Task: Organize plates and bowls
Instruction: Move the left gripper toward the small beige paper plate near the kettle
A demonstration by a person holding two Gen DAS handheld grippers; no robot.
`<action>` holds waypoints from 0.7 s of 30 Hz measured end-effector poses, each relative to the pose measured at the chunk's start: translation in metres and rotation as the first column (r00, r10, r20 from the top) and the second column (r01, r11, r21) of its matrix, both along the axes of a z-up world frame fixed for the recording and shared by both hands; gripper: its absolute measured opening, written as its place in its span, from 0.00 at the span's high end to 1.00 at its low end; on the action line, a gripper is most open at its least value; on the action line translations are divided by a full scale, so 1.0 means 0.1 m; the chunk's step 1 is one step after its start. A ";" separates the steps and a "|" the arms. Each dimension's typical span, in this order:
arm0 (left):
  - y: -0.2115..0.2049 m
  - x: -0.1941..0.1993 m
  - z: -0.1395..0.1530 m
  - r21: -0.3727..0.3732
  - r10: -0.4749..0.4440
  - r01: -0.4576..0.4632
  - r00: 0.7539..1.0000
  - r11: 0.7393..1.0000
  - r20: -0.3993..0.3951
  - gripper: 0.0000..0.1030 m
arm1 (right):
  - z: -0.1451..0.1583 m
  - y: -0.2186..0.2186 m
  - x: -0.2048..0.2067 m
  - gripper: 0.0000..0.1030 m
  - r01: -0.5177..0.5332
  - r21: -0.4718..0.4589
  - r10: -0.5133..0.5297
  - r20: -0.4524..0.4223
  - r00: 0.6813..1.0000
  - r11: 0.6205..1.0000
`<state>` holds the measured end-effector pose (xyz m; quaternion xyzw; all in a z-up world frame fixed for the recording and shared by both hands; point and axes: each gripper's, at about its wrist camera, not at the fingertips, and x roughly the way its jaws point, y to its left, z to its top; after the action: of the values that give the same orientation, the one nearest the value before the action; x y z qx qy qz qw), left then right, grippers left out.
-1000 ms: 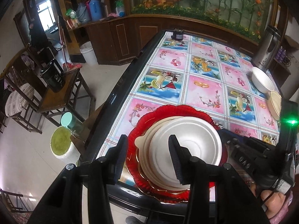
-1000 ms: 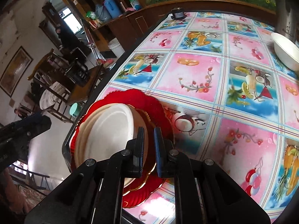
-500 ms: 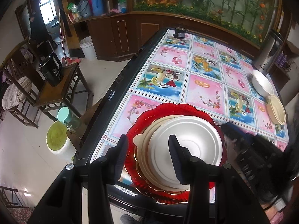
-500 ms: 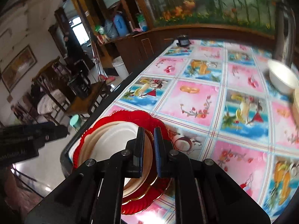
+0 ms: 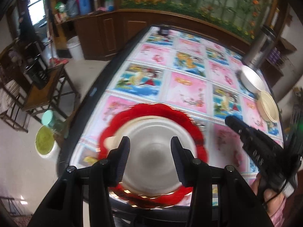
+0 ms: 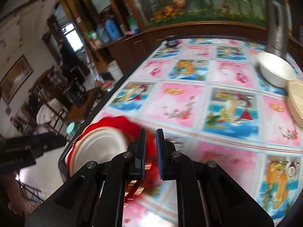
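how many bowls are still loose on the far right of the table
2: a white bowl by the steel kettle, and a cream bowl just nearer, touching it. More may be hidden beyond the frame edge.

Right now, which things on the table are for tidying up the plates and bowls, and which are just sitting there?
For the job:
- red plate at the bottom of the stack
- white plate on top
- white bowl
- cream plate beside the bowl

Just sitting there:
- metal kettle
- small dark jar at the far end
- white bucket on the floor
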<state>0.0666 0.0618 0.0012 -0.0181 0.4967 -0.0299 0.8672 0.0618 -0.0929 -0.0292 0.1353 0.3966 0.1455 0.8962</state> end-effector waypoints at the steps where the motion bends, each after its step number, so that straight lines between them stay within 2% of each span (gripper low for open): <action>1: -0.08 0.02 -0.01 -0.001 -0.017 0.017 1.000 1.000 -0.004 0.57 | -0.01 -0.11 0.01 0.90 0.020 0.011 -0.020 -0.003 1.000 1.000; 6: -0.60 0.14 -0.06 -0.017 -0.108 0.107 0.994 0.994 -0.032 0.57 | -0.06 -0.70 -0.01 0.90 0.114 0.046 -0.112 -0.026 0.993 0.992; 11: -1.20 0.31 -0.18 -0.073 -0.198 0.191 0.976 0.979 -0.087 0.56 | -0.12 -1.41 -0.07 0.90 0.206 0.080 -0.203 -0.046 0.978 0.975; 18: -1.94 0.68 -0.32 -0.169 -0.255 0.227 0.953 0.959 -0.164 0.56 | 0.03 -2.59 -0.25 0.90 0.366 0.108 -0.364 -0.038 0.931 0.924; 20: -2.15 0.82 -0.34 -0.188 -0.264 0.231 0.949 0.955 -0.172 0.53 | 0.08 -2.90 -0.27 0.91 0.393 0.100 -0.391 -0.038 0.920 0.914; 21: -2.25 0.89 -0.35 -0.190 -0.263 0.229 0.949 0.955 -0.176 0.47 | 0.09 -3.02 -0.27 0.91 0.406 0.103 -0.405 -0.036 0.914 0.908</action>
<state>0.1551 -0.1632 -0.0342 -0.0313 0.5751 -0.1777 0.7980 0.0346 -0.3948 -0.0201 0.2639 0.3575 -0.0234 0.8956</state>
